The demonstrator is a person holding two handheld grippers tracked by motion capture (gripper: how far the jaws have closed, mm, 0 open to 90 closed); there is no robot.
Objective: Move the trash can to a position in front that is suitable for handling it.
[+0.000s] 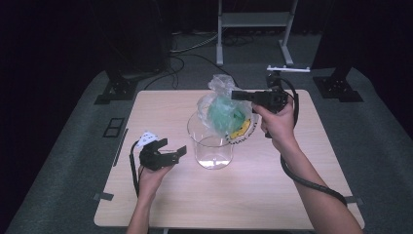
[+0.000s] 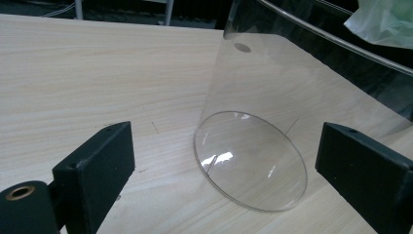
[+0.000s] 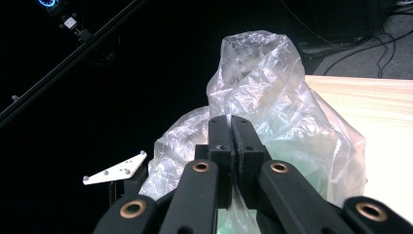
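Right gripper: jaws pinched on clear plastic bag, green contents, held above clear glass beaker; yellow print illegible. Left gripper: jaws apart, beside beaker on table.

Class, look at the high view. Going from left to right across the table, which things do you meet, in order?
Left gripper → clear glass container → plastic bag with green contents → right gripper, shut on the bag, with the hand holding it.

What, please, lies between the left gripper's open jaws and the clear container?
Only bare wooden table: in the left gripper view, the left gripper faces the clear container with nothing between.
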